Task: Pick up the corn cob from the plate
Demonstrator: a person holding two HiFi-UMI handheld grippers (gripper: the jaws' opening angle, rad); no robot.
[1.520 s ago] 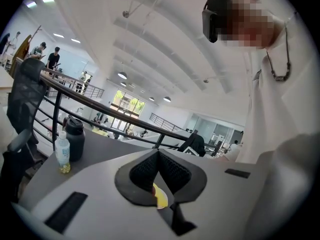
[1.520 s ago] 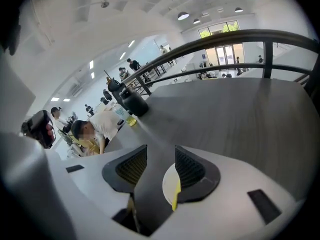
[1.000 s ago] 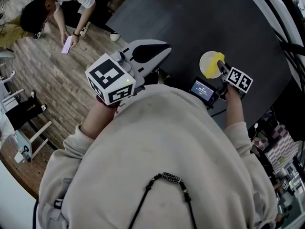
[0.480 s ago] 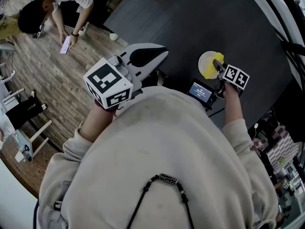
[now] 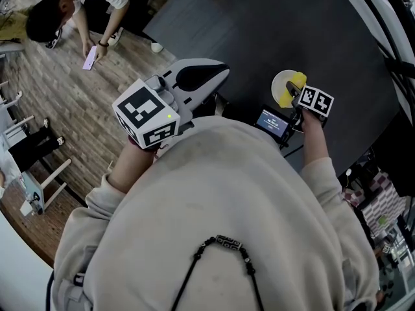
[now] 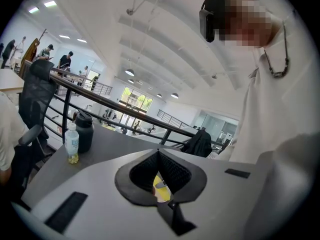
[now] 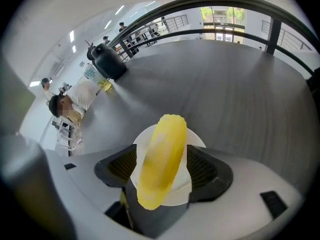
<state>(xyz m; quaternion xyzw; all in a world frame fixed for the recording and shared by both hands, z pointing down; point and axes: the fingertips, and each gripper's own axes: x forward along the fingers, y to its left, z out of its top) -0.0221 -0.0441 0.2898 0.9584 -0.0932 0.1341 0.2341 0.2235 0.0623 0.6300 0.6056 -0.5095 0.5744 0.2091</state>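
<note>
A yellow corn cob (image 7: 162,159) lies on a small white plate (image 7: 198,140) on the dark round table (image 5: 259,24). My right gripper (image 7: 162,173) points steeply down over it. Its jaws are opening, and its black pads (image 7: 202,166) stand on either side of the cob with slivers of plate showing between. In the head view the cob (image 5: 297,81) and plate (image 5: 279,83) sit just beyond the right gripper (image 5: 293,91). My left gripper (image 5: 217,67) is held near level at the table's edge. The left gripper (image 6: 159,153) has its tips together and nothing in it.
A clear bottle (image 6: 72,144) and a dark flask (image 6: 85,131) stand at the table's far side. A small lit screen (image 5: 275,123) sits near my right hand. Another person (image 5: 65,8) bends over on the wooden floor at the left. A railing runs behind the table.
My right gripper has sunk over the plate, so that its marker cube covers more of the cob in the head view. The left gripper has stayed put.
</note>
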